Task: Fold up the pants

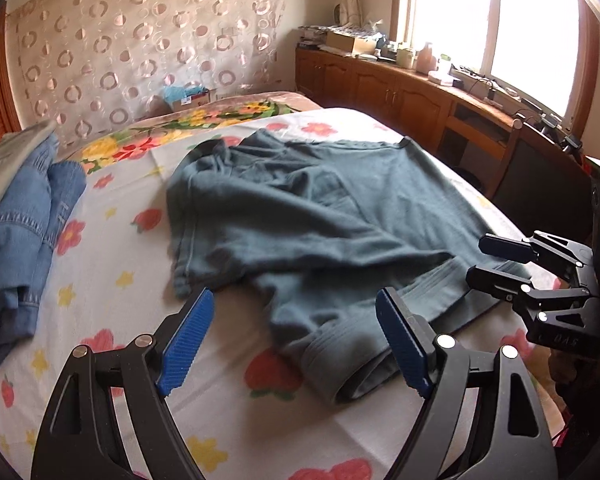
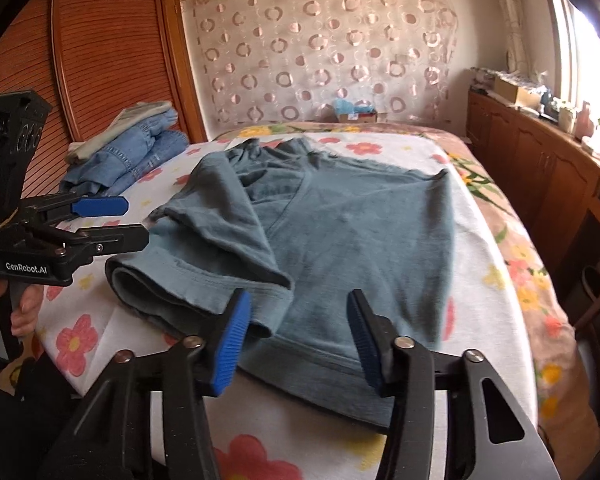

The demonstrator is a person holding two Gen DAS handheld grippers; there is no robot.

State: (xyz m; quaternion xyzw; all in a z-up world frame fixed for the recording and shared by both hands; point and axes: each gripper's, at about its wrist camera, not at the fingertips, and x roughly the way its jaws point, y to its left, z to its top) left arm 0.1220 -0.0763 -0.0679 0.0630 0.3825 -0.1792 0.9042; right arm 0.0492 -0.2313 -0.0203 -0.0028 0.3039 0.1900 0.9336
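Teal-grey pants (image 1: 312, 216) lie loosely folded on the flowered bed sheet (image 1: 112, 292), with the ribbed cuffs (image 1: 340, 344) at the near end; they also show in the right wrist view (image 2: 340, 240). My left gripper (image 1: 296, 344) is open and empty, hovering just above the near cuff. My right gripper (image 2: 296, 340) is open and empty, over the near hem of the pants. Each gripper appears in the other's view: the right one (image 1: 496, 264) at the right edge, the left one (image 2: 112, 220) at the left edge.
A stack of folded blue jeans (image 1: 24, 232) and a pale garment lies at the left of the bed (image 2: 128, 156). A wooden cabinet (image 1: 400, 92) with clutter runs under the window at right. A small box (image 1: 188, 96) sits at the bed's far end.
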